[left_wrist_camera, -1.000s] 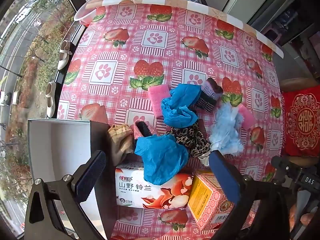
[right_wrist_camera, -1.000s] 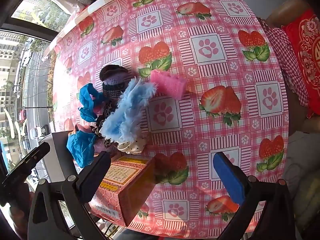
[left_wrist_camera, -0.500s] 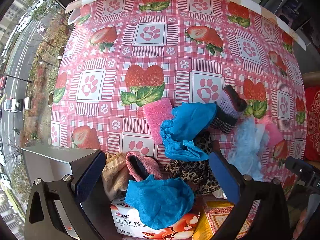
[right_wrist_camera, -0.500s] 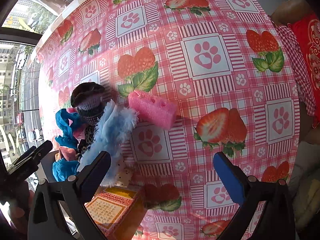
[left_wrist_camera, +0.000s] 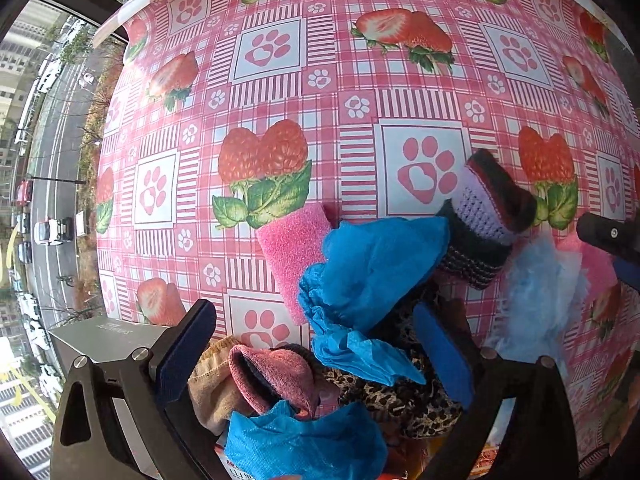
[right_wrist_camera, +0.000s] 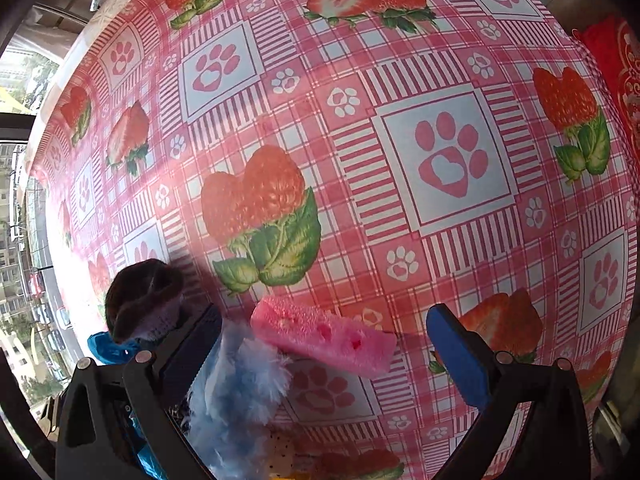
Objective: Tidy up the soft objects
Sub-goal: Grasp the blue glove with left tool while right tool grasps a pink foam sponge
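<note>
Below your left tool (left_wrist_camera: 316, 354), a heap of soft things lies on the strawberry-and-paw surface (left_wrist_camera: 360, 80). Its jaws stand wide and have just been closing a little; between them sit a crumpled blue cover (left_wrist_camera: 372, 264), a dusty-pink sock (left_wrist_camera: 276, 376) and a leopard-print cloth (left_wrist_camera: 404, 400), none pinched by the pads. A tan cloth (left_wrist_camera: 212, 388) rests just beside the left pad, and a second blue cover (left_wrist_camera: 308, 444) bulges at the bottom of that view. A pink sponge (left_wrist_camera: 294, 244) lies just beyond the heap, partly under the blue cover. A knitted purple-and-black sock (left_wrist_camera: 484, 220) lies toward the right side, touching a fluffy pale-blue piece (left_wrist_camera: 536, 292).

Your right tool (right_wrist_camera: 326, 346) also stands wide and holds nothing. Another pink sponge (right_wrist_camera: 324, 338) lies between its pads, closer to the left one, touching neither. The fluffy pale-blue piece (right_wrist_camera: 240, 392) lies against the left pad, with the knitted sock (right_wrist_camera: 142, 300) just outside it. A grey box (left_wrist_camera: 108, 332) stands by the left tool.
</note>
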